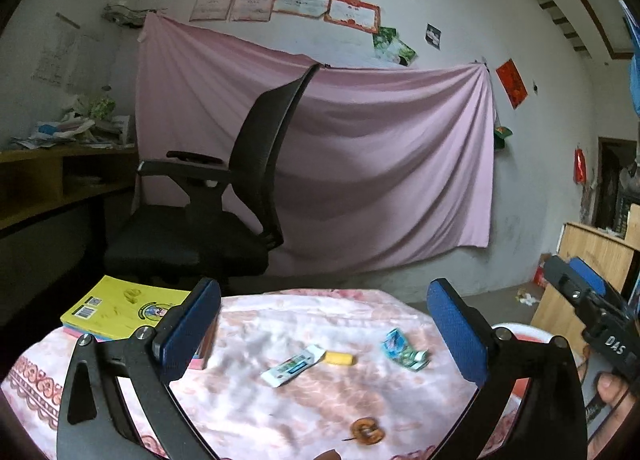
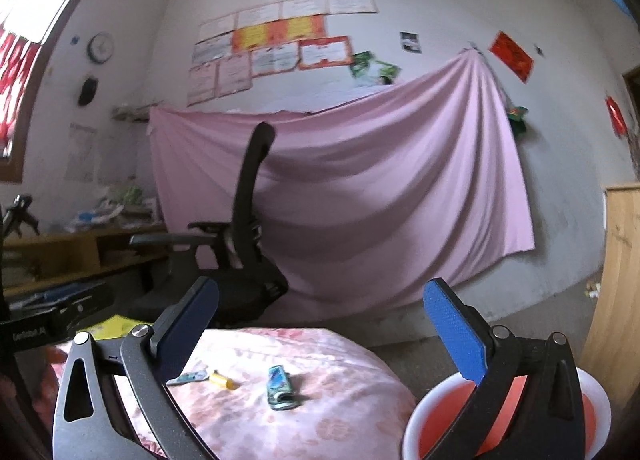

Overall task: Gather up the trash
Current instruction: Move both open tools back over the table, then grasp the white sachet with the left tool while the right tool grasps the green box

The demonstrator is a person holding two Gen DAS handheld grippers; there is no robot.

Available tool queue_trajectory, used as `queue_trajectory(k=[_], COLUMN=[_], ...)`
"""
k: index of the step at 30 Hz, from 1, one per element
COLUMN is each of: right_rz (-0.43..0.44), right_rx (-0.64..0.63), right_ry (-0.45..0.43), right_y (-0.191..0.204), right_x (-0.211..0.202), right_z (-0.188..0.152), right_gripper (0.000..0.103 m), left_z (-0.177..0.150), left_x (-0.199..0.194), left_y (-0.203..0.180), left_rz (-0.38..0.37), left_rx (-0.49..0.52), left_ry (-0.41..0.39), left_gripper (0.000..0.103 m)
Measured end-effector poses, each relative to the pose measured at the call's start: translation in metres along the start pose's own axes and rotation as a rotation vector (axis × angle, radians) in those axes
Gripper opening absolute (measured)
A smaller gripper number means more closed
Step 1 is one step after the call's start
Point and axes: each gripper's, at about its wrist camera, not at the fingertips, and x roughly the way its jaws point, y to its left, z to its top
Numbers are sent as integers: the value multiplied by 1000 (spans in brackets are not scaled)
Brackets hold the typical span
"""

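Above the near edge of the pink flowered cloth (image 1: 280,400), the left claw (image 1: 324,332) stands spread wide with nothing between its blue pads (image 1: 192,328); it is released and touches nothing; the right claw (image 2: 320,336) is likewise released and empty, its jaws just as wide, and it hangs partly over a white bin with a red lining (image 2: 592,404) just beside the cloth's right edge.

On the cloth lie the bits of trash, all apart from one another; a white wrapper (image 1: 292,366) lies near the cloth's middle, its long axis slanting from near-left to far-right; a small yellow piece (image 1: 339,358) sits just off the wrapper's far-right end, its long axis roughly across the cloth; whether the two touch I cannot tell; a crumpled blue-green packet (image 1: 404,350) lies nearer the cloth's right edge, and in the right wrist view its long axis runs from far to near; a round brown scrap (image 1: 366,432) lies near the cloth's front edge.

At the cloth's far-left corner rests a yellow book (image 1: 120,308); beyond the cloth stands a black office chair (image 1: 224,195) before a pink sheet (image 1: 380,163) on the wall.
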Motion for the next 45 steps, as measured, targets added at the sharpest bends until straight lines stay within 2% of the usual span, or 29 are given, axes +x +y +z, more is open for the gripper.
queue_trajectory(k=[2, 5, 9, 13, 15, 19, 23, 24, 26, 27, 28, 31, 34, 36, 42, 45], right_rz=[11, 16, 29, 41, 51, 48, 56, 56, 64, 71, 77, 99, 104, 104, 122, 136], right_rx=[-43, -78, -71, -60, -56, -51, -34, -34, -43, -48, -51, -59, -72, -83, -87, -88], right_ry=[26, 83, 178, 272, 318, 431, 558, 576, 628, 657, 676, 738, 786, 802, 816, 814], right_y=[9, 17, 20, 22, 22, 23, 24, 24, 26, 27, 27, 29, 31, 32, 35, 35], right_x=[9, 26, 50, 69, 76, 94, 112, 114, 121, 125, 127, 133, 139, 140, 140, 137], right_z=[-5, -10, -20, -29, -33, -44, -57, -59, -64, -68, -70, -76, -82, -84, -86, -86], right_gripper=[103, 103, 103, 103, 103, 103, 98, 95, 87, 87, 86, 75, 64, 56, 33, 30], left_z=[-3, -9, -21, -31, -32, -39, -50, -53, -57, -59, -60, -61, -64, -65, -69, -69], left_x=[7, 20, 40, 67, 77, 97, 119, 125, 132, 135, 137, 139, 142, 144, 143, 141], left_y=[7, 13, 22, 26, 28, 30, 34, 36, 38, 40, 40, 39, 35, 34, 28, 27], left_rz=[-21, -15, -3, -11, -7, -7, -21, -21, -27, -27, -27, -26, -12, -19, -25, -26], left_rx=[7, 38, 75, 60, 59, 61, 54, 52, 47, 43, 40, 62, 93, 106, 148, 154], left_ry=[34, 83, 175, 301, 337, 434, 546, 578, 620, 638, 649, 659, 677, 680, 680, 669], left_gripper=[101, 101, 101, 101, 99, 83, 62, 56, 51, 49, 48, 47, 38, 31, 21, 20])
